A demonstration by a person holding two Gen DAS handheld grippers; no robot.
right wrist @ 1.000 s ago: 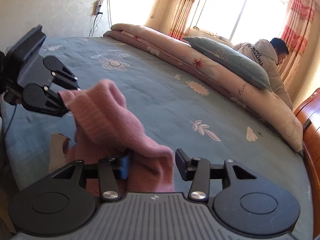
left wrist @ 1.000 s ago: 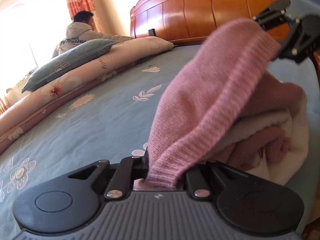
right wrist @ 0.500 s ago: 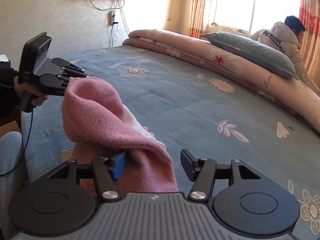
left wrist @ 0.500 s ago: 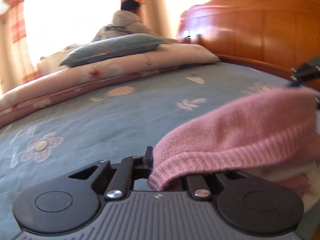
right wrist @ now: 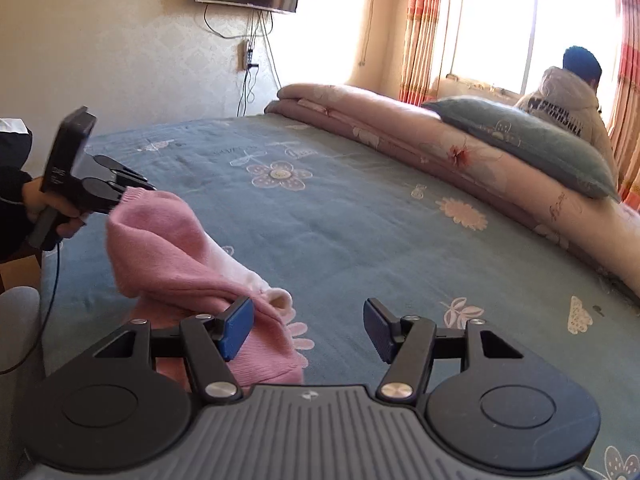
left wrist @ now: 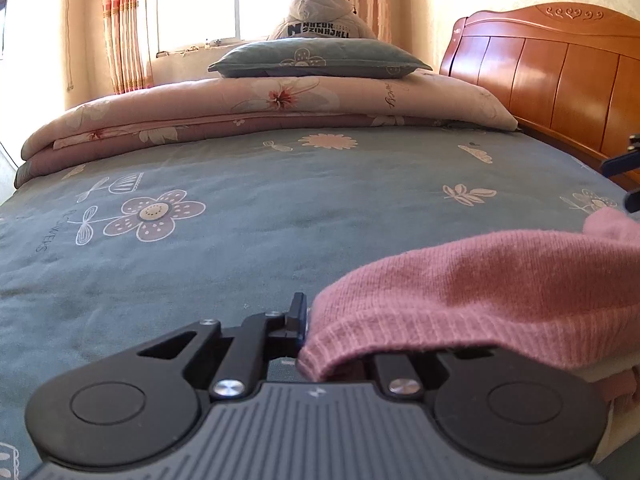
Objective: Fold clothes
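A: We note a folded quilt (left wrist: 256,112) and pillow (left wrist: 320,58) along the bed's (left wrist: 248,224) far side, a person (right wrist: 568,108) beyond.

B: We find the pink sweater (right wrist: 160,248) at the near edge, stretched between the grippers. Left gripper (right wrist: 128,192) clamps its cuff; right gripper (right wrist: 308,330) has just been opening, the knit touching only its left pad.

Garment lying at the bed's near edge
Sweater (right wrist: 168,256) is resting on the bedsheet (right wrist: 360,232); quilt (right wrist: 400,128) lying along the far side, pillow (right wrist: 528,140) sitting on it.

Fuzzy knit pink sweater (left wrist: 480,280), glossy wooden headboard (left wrist: 560,76)
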